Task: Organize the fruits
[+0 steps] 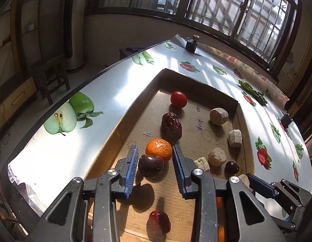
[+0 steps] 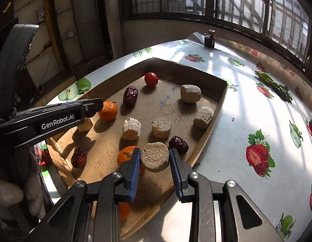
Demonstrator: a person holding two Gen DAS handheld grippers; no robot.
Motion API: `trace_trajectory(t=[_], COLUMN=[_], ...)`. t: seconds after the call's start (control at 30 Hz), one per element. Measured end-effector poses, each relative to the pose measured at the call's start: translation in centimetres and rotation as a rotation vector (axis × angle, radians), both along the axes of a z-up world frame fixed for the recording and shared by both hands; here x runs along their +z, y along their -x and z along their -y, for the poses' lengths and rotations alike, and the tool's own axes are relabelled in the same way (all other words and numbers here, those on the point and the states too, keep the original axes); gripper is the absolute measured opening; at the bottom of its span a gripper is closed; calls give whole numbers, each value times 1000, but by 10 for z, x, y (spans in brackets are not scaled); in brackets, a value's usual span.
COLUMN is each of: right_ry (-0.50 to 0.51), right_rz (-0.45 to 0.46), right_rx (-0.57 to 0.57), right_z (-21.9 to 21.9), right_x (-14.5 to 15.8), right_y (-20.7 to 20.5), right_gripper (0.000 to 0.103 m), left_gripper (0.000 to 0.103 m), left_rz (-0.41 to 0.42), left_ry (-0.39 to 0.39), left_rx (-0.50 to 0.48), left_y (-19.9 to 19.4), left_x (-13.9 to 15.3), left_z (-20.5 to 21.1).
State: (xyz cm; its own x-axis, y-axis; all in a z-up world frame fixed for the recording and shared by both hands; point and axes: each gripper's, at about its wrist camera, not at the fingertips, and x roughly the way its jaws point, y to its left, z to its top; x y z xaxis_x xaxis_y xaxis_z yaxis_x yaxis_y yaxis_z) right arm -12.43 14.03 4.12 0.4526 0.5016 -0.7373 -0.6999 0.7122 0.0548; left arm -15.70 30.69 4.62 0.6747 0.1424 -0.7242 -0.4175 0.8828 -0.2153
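Observation:
A shallow cardboard tray (image 1: 123,125) (image 2: 218,109) holds a red tomato (image 1: 178,99) (image 2: 151,79), wrinkled dates (image 1: 171,126) (image 2: 130,96), oranges (image 1: 159,149) (image 2: 108,110) and several beige chunks (image 1: 218,116) (image 2: 190,93). My left gripper (image 1: 156,157) (image 2: 93,103) is open around a dark glossy fruit (image 1: 150,165). The fruit touches the left pad and stands apart from the right pad. My right gripper (image 2: 154,153) (image 1: 254,181) is shut on a round beige chunk (image 2: 154,157), held above the tray's near right corner, over an orange (image 2: 125,157) and beside a date (image 2: 178,144).
The tray lies on a table with a glossy fruit-print cloth (image 1: 55,157) (image 2: 256,111). A small dark object (image 1: 191,44) (image 2: 209,39) stands at the far corner, and a green sprig (image 1: 252,91) (image 2: 274,84) lies at the right. A gloved hand (image 2: 6,193) holds the left gripper.

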Motion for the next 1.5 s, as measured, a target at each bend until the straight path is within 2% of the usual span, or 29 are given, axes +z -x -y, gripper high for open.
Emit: trace_trajectory(t=[0.03, 0.1, 0.2, 0.33, 0.4, 0.53, 0.67, 0.8, 1.0, 1.23, 1.5], right_ry=[-3, -25, -57, -109, -137, -174, -204, -218, -179, -173, -148], right_rz=[-3, -18, -26, -23, -18, -13, -17, -8, 17, -7, 9], right_rx=[-7, -13, -22, -60, -99, -206, -313, -372, -417, -421, -413], right_z=[1, 3, 7, 20, 30, 60, 91, 111, 123, 126, 121], right_x=[0, 1, 4, 13, 17, 24, 28, 29, 26, 18, 16], right_y=[-1, -2, -1, 2, 2, -2, -7, -9, -9, -12, -9], right_gripper=[35, 47, 49, 53, 60, 62, 68, 72, 74, 76, 76], left_gripper=[46, 53, 64, 67, 72, 82, 92, 92, 92, 92, 92], left_rz=[8, 22, 38, 48, 50, 55, 60, 41, 7, -2, -8], left_ry=[-1, -10, -27, -74, -108, -221, -302, -332, -315, -302, -289], left_rx=[2, 2, 6, 9, 13, 45, 33, 10, -35, -46, -47], left_y=[2, 4, 7, 9, 9, 10, 9, 4, -5, -6, -7], left_x=[2, 7, 14, 22, 26, 34, 42, 44, 36, 33, 30], left_z=[1, 3, 6, 15, 22, 42, 64, 80, 92, 96, 95])
